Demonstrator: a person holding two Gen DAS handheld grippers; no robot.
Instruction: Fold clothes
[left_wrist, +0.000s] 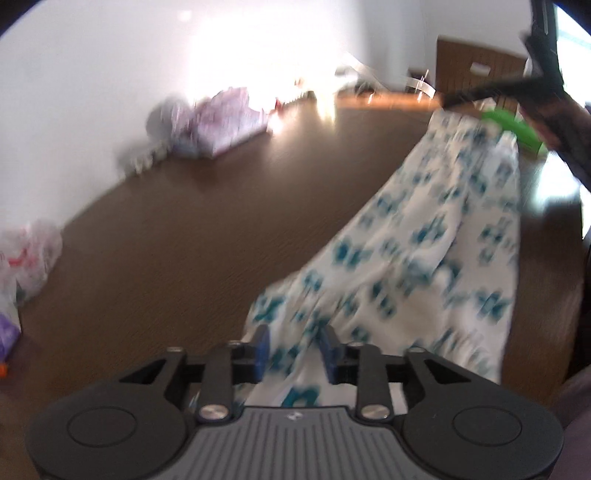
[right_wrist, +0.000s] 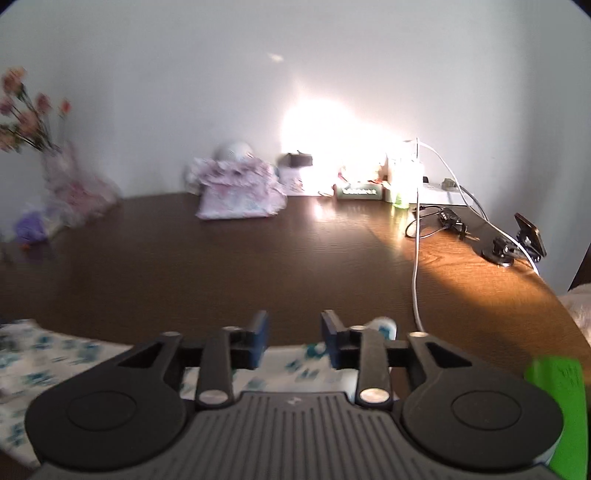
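Note:
A white cloth with a teal print (left_wrist: 424, 240) stretches across the right side of the dark wooden table (left_wrist: 184, 240). Its near end runs between the blue pads of my left gripper (left_wrist: 295, 347), which is shut on it with a narrow gap left. The far corner meets my right gripper (left_wrist: 447, 100), a dark blurred shape at the upper right. In the right wrist view the cloth (right_wrist: 44, 354) lies low at the left and passes between the pads of the right gripper (right_wrist: 295, 343), which is shut on its edge. The cloth is blurred.
A folded pink pile (right_wrist: 240, 192) sits against the back wall, with flowers (right_wrist: 22, 110) and plastic bags (left_wrist: 26, 254) at the left. A white cable (right_wrist: 417, 240), a charger and a phone stand (right_wrist: 517, 240) occupy the right. A green object (right_wrist: 557, 406) is beside my right gripper.

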